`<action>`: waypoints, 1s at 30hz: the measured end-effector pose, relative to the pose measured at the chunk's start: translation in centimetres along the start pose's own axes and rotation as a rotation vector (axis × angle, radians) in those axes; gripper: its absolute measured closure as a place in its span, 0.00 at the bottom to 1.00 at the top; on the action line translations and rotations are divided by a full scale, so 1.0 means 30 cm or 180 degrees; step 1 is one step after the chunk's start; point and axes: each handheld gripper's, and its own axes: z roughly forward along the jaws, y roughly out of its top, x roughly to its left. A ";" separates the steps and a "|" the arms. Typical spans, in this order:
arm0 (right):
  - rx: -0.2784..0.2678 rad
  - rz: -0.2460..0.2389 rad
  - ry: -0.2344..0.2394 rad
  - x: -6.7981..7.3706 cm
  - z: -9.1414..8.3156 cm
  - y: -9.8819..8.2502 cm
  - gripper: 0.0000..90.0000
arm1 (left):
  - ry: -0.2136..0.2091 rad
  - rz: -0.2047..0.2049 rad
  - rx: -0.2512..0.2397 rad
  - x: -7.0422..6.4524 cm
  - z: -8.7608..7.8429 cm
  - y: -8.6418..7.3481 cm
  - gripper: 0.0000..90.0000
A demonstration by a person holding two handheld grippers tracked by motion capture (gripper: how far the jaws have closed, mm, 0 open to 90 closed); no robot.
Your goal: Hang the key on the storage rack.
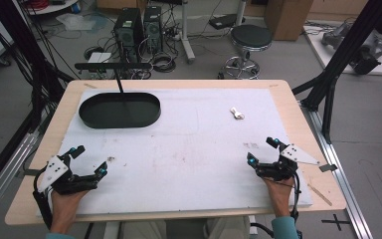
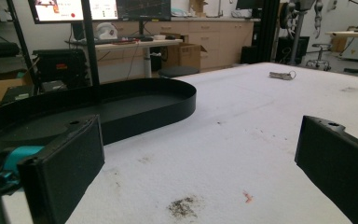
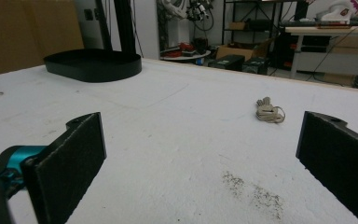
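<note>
Two open grippers at the near edge, a bundle and a tray beyond

Two grippers rest low over the white-covered surface (image 1: 189, 149), one near each near corner, each held in a person's hand that comes in from the near edge. The left gripper (image 1: 87, 160) sits by the near left corner with its jaws spread wide and nothing between them; in the left gripper view its two black pads (image 2: 65, 172) stand far apart over bare, lightly stained covering. The right gripper (image 1: 262, 151) sits by the near right corner, its jaws likewise wide apart and empty, pointing toward the far edge.

The small pale bundle (image 1: 237, 113), which looks like a little bunch of keys or clips on a ring, lies on the surface toward the far right, well apart from both grippers. It is nearest the right gripper, ahead of it; in the right gripper view the small pale bundle (image 3: 269, 111) lies flat between the lines of the two jaws but farther off, touching neither.

The black oval tray (image 1: 87, 119) lies toward the far left corner, ahead of the left gripper and apart from it. A thin black stand (image 1: 113, 66) with a crossbar rises from the tray. In the left gripper view the tray's low wall (image 2: 168, 100) curves across the left half, and the bundle (image 2: 281, 74) shows small at the far right.
</note>
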 end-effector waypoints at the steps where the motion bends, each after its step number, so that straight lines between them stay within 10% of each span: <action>1: 0.0000 0.0000 0.0000 0.000 0.000 0.000 0.01 | 0.0000 0.0000 0.0000 0.000 0.000 0.000 0.02; 30: -0.0006 -0.0030 0.0107 -0.004 0.000 0.034 0.01 | 0.0055 -0.0026 -0.0071 -0.001 -0.007 -0.002 0.02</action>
